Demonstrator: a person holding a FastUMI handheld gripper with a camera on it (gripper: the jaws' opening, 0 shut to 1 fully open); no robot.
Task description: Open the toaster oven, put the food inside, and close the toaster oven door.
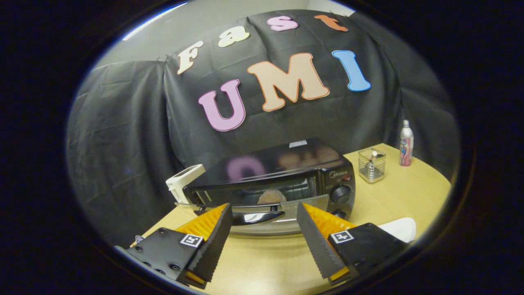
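Note:
A black toaster oven stands on the wooden table just beyond my fingers. Its glass door hangs open, tilted down toward me, with the dark handle at its front edge. Inside the oven cavity lies a round brown piece of food. My gripper is open, its two fingers spread wide on either side of the door handle, with the handle just ahead of the gap. Nothing is held between the fingers.
A white device leans beside the oven's left side. To the right of the oven stand a clear wire-and-glass holder and a slim bottle. A white object lies near the right finger.

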